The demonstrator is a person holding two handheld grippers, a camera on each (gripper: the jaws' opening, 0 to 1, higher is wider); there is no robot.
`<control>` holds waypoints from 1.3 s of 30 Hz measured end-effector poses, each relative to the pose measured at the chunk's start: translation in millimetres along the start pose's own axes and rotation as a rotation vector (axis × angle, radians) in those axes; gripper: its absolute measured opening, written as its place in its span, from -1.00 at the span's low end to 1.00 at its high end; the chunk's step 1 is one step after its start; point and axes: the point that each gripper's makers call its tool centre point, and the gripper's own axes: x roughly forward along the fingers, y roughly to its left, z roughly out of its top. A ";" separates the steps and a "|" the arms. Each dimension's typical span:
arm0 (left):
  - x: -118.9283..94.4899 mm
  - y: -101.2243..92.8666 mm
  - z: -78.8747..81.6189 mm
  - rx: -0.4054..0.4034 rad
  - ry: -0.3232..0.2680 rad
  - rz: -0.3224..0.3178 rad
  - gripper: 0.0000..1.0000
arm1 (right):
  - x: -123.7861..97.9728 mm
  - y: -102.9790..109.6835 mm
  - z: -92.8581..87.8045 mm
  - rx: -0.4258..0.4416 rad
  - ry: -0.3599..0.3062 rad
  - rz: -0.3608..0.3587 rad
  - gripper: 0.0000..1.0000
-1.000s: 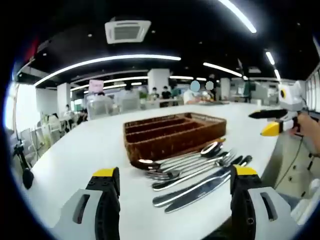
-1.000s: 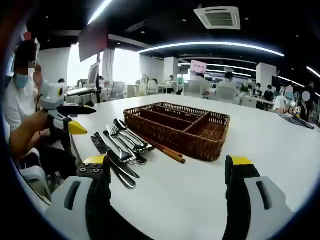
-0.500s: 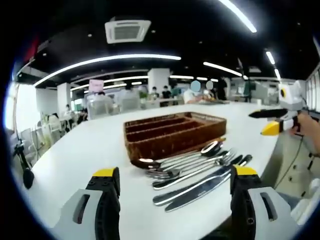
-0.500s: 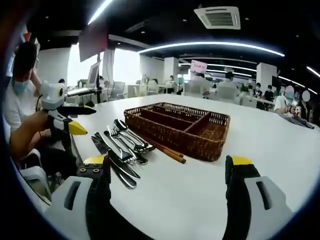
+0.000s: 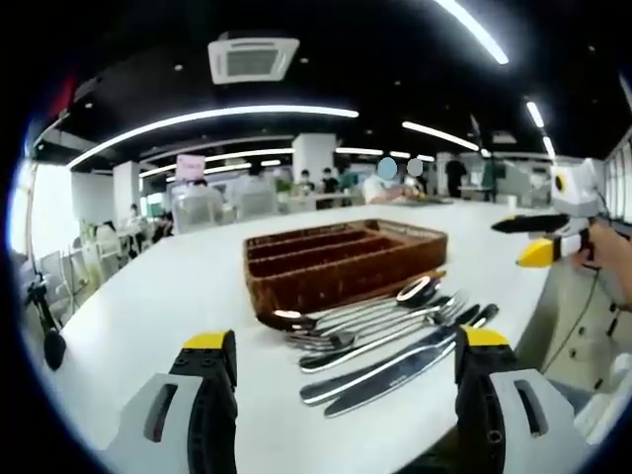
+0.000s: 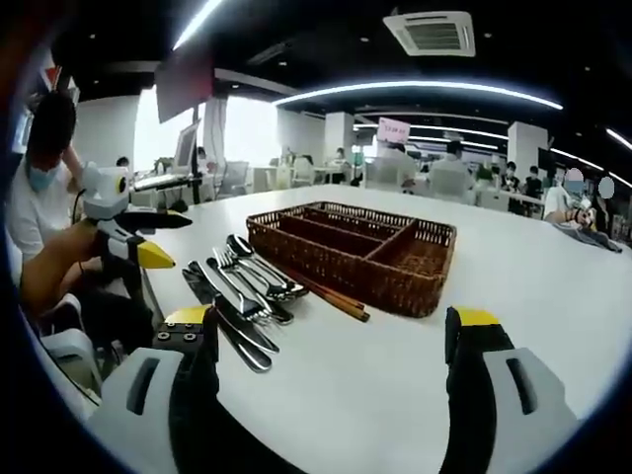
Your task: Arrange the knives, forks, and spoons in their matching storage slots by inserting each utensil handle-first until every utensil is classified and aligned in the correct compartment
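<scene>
With the knives (image 5: pixel 395 367), forks (image 5: pixel 380 331) and spoons (image 5: pixel 341 311) lying loose just beside the wicker tray (image 5: pixel 341 262), both grippers, jaws apart and empty, should probably pinch one utensil's blade end, leading handle-first.

Glossy metal cutlery (image 5: pixel 380 341), brown wicker tray (image 5: pixel 341 262).

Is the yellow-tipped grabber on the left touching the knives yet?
Apart. In the left gripper view, the left gripper has its jaws open, with bare white table showing between the left jaw and the knives, which lie flat between the jaws.
</scene>
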 end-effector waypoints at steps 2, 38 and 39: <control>0.1 -0.2 0.3 0.001 -0.002 -0.001 0.84 | 0.3 0.4 0.3 0.004 -0.002 0.003 0.98; 1.9 -0.8 -8.4 0.006 0.019 0.001 0.83 | 9.3 7.5 5.0 -0.001 -0.004 0.030 0.98; 2.2 -0.7 -8.3 0.004 0.019 0.001 0.83 | 10.5 8.1 6.3 -0.003 -0.007 0.032 0.98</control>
